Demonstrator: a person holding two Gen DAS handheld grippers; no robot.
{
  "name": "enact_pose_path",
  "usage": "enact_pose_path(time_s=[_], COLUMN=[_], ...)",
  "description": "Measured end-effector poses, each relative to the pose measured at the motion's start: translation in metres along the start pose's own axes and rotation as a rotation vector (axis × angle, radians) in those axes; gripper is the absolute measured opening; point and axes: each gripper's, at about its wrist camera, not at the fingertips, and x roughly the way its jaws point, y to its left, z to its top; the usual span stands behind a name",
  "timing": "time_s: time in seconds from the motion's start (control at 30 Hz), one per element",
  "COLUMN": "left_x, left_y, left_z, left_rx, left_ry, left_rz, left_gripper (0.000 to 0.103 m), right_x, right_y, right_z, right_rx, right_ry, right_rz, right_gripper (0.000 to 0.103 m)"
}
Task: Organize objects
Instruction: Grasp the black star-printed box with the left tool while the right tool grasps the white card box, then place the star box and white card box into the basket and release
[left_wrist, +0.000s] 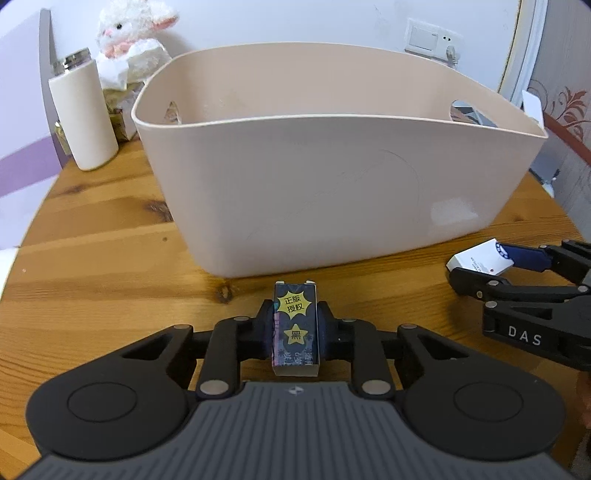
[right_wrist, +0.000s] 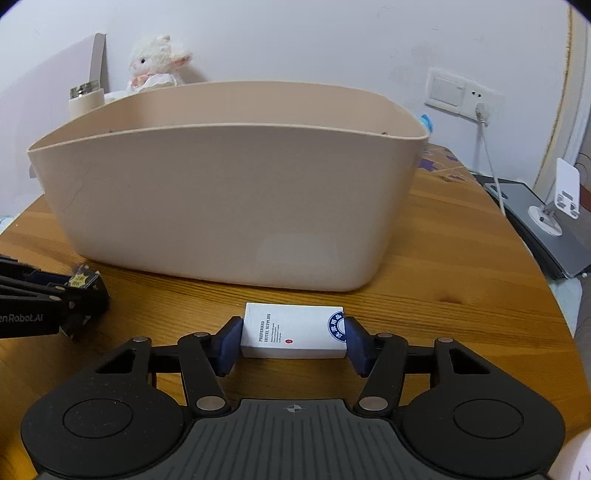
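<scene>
A large beige plastic bin (left_wrist: 332, 192) stands on the round wooden table (left_wrist: 92, 258); it also shows in the right wrist view (right_wrist: 221, 206). My left gripper (left_wrist: 295, 328) is shut on a small dark box (left_wrist: 295, 325) with yellow star stickers, just in front of the bin. My right gripper (right_wrist: 291, 338) is shut on a white box (right_wrist: 291, 330) printed "Preferred Hotel Supplies", held by its short ends before the bin. The right gripper with the white box (left_wrist: 480, 260) shows at the right of the left wrist view. The left gripper with the dark box (right_wrist: 83, 282) shows at the left of the right wrist view.
A cream bottle (left_wrist: 83, 114) with a metal cap and a white plush lamb (left_wrist: 129, 37) stand behind the bin at the left. A wall socket (right_wrist: 461, 94) with a plugged cable, a grey laptop (right_wrist: 546, 229) and a white phone stand (right_wrist: 561, 199) are at the right.
</scene>
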Motion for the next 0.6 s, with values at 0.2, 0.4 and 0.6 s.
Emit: enact_pose_path(time_s=[0.2,0.4,0.6], left_x=[-0.014,-0.042,-0.073], left_y=[-0.001,-0.001,-0.001], left_z=[-0.004,-0.007,0.001], left_rx=[0.018,0.039,0.057], left_ry=[-0.016,-0.060,-0.118], left_rz=[0.003,0.014,0.023], left_gripper=[0.025,0.025,0.025], right_x=[-0.028,-0.064,-0.102], right_y=[-0.005,-0.006,0.000], right_z=[-0.001,0.001,0.013], right_rx=[0.008,-0.012,-0.047], right_ry=[-0.041,-0.106,-0.203], right_rz=[-0.005,0.009,0.010], right_gripper=[0.055,0.055,0.055])
